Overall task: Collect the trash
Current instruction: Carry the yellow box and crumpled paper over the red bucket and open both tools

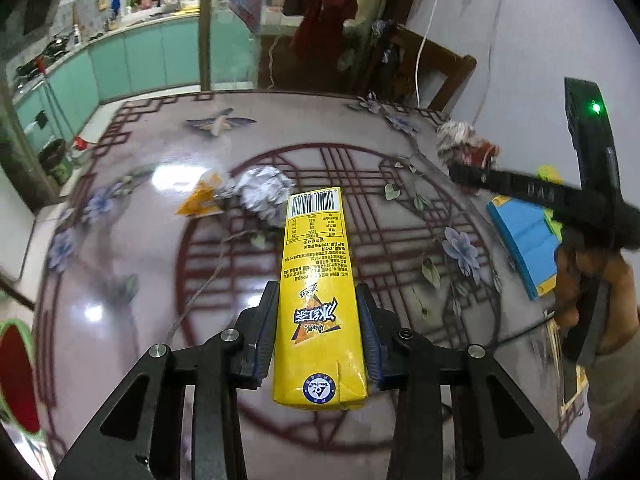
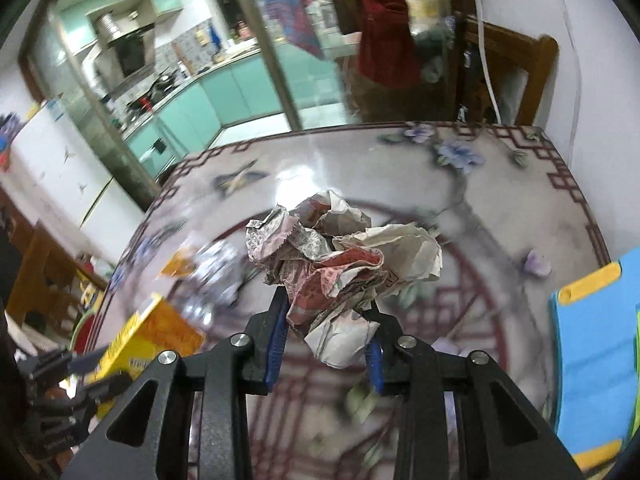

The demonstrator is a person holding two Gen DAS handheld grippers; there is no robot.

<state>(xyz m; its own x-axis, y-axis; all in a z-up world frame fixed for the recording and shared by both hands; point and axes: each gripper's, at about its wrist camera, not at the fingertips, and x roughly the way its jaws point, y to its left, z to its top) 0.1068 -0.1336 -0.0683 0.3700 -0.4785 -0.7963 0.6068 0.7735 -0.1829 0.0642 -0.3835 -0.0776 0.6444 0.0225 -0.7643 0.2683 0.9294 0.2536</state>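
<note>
My left gripper [image 1: 318, 300] is shut on a yellow drink carton [image 1: 316, 292] and holds it above the patterned table [image 1: 132, 280]. My right gripper [image 2: 328, 312] is shut on a crumpled newspaper ball [image 2: 344, 260], lifted over the table [image 2: 500, 208]. In the left wrist view the right gripper [image 1: 460, 168] shows at the right with the paper ball [image 1: 460, 140]. A crumpled foil wad [image 1: 260, 192] and an orange wrapper [image 1: 202, 200] lie on the table beyond the carton. The carton [image 2: 148, 340] also shows at the lower left of the right wrist view, with the blurred foil wad [image 2: 212, 276] behind it.
A blue and yellow folder [image 1: 528, 240] [image 2: 592, 360] lies at the table's right edge. A wooden chair [image 1: 432, 68] with hanging clothes stands behind the table. A red and green object [image 1: 16, 376] sits at the left edge. A kitchen with teal cabinets [image 1: 132, 60] lies beyond.
</note>
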